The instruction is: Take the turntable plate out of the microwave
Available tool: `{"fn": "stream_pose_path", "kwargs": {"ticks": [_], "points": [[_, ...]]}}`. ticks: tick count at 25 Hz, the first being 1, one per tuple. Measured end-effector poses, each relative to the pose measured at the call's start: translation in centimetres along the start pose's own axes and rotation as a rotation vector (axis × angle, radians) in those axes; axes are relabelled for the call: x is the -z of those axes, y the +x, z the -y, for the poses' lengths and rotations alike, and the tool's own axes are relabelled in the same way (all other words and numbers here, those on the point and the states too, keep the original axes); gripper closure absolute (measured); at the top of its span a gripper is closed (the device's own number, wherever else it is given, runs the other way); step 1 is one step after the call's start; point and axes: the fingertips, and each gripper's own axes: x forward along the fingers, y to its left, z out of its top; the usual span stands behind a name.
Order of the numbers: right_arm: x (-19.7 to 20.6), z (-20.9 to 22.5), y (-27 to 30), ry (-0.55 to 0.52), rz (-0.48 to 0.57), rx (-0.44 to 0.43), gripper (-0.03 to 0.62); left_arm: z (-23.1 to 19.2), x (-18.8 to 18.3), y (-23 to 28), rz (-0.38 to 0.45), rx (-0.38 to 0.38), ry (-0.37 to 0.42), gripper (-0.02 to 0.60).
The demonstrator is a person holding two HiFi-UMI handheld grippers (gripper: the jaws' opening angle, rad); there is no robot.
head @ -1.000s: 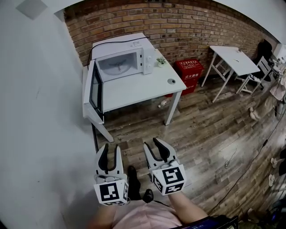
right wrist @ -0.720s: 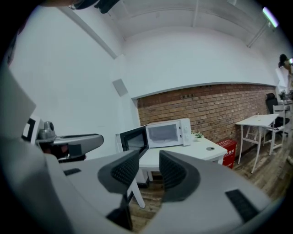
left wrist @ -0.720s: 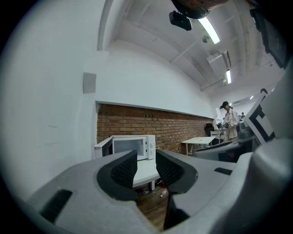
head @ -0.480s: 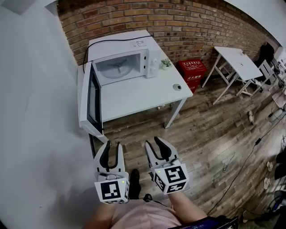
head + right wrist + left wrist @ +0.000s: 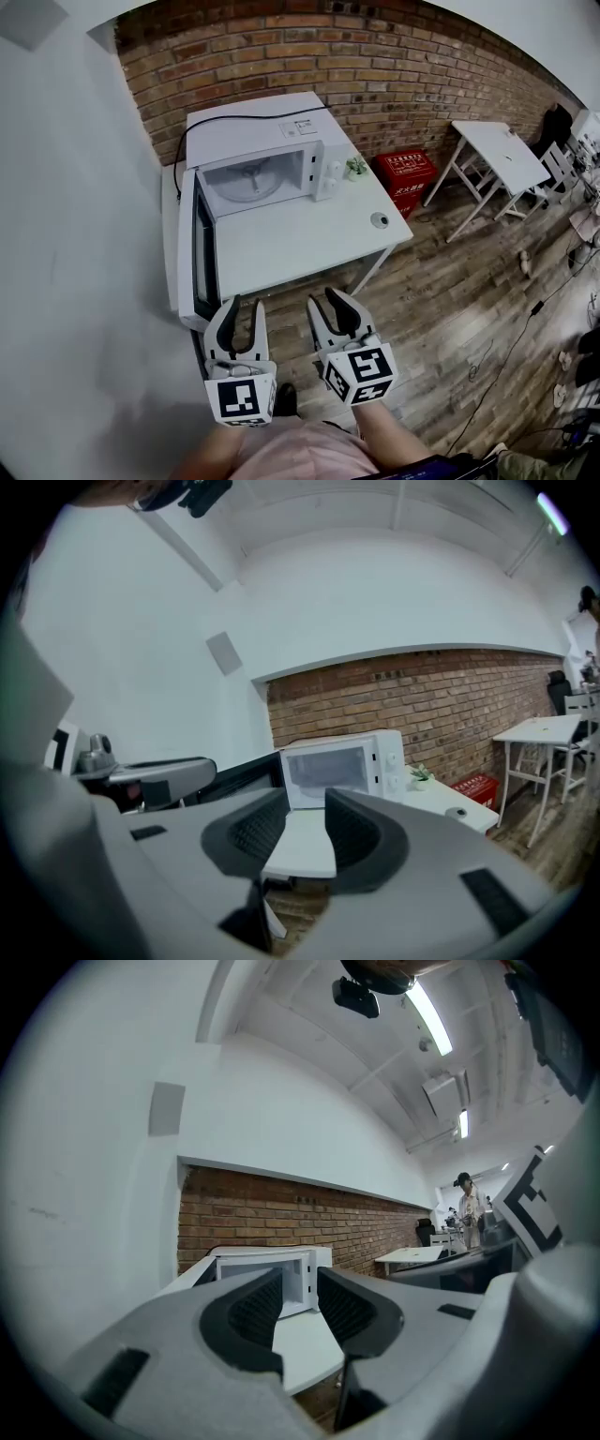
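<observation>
Glass turntable plate (image 5: 246,185) lay flat inside the white microwave (image 5: 272,136), whose door (image 5: 194,253) stood swung open on the left, at the back of the white table (image 5: 309,234). We held both grippers side by side just short of the table's near edge, pointing toward the oven and well apart from the plate. Our left gripper (image 5: 246,305) had its jaws a narrow gap apart with nothing between them, while the jaws of our right gripper (image 5: 323,300), somewhat wider and likewise empty, had just been closing.
</observation>
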Motion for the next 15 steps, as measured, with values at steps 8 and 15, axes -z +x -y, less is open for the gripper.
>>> {"fn": "stream_pose_path", "kwargs": {"ticks": [8, 15], "points": [[-1.1, 0.8, 4.4, -0.005, 0.021, 0.024, 0.462, -2.1, 0.2, 4.2, 0.023, 0.034, 0.016, 0.474], [-0.1, 1.8, 6.5, 0.005, -0.003, 0.045, 0.464, -2.5, 2.2, 6.5, -0.005, 0.068, 0.011, 0.492]]}}
